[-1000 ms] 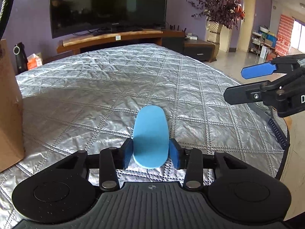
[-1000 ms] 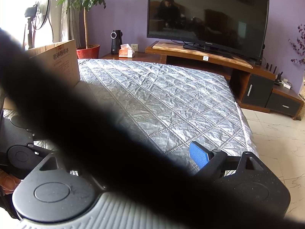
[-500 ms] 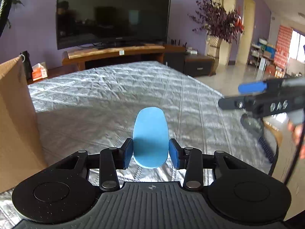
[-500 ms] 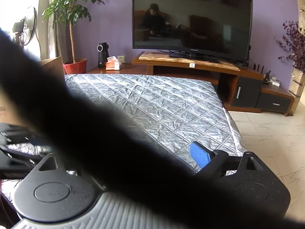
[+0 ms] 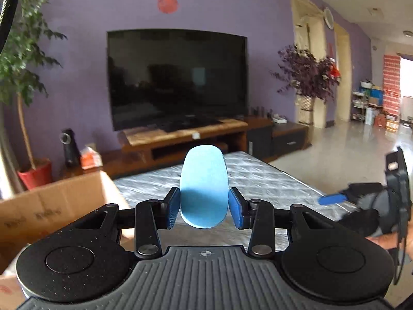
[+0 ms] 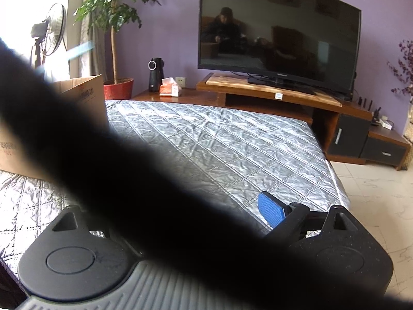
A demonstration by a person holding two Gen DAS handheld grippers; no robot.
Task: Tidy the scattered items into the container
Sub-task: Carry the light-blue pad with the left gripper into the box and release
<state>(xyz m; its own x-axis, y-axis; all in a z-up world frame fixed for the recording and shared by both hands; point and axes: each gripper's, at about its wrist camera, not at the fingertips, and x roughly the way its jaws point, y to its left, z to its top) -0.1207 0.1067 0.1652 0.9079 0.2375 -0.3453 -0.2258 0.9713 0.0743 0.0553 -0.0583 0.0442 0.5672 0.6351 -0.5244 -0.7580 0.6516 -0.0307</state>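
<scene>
Left gripper (image 5: 204, 208) still clamps the flat blue oval pad (image 5: 204, 188), now lifted high; brown cardboard box (image 5: 51, 206) sits at 9 o'clock. Drop looks next. Right gripper (image 5: 333, 199) mostly blocked, can't tell its width.

Flat blue oval piece (image 5: 204, 188) stands upright, beside open cardboard box (image 5: 51, 206).

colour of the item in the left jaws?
Light blue, plain, no pattern. The oval item shows best in the left wrist view, clamped by the left gripper.
</scene>
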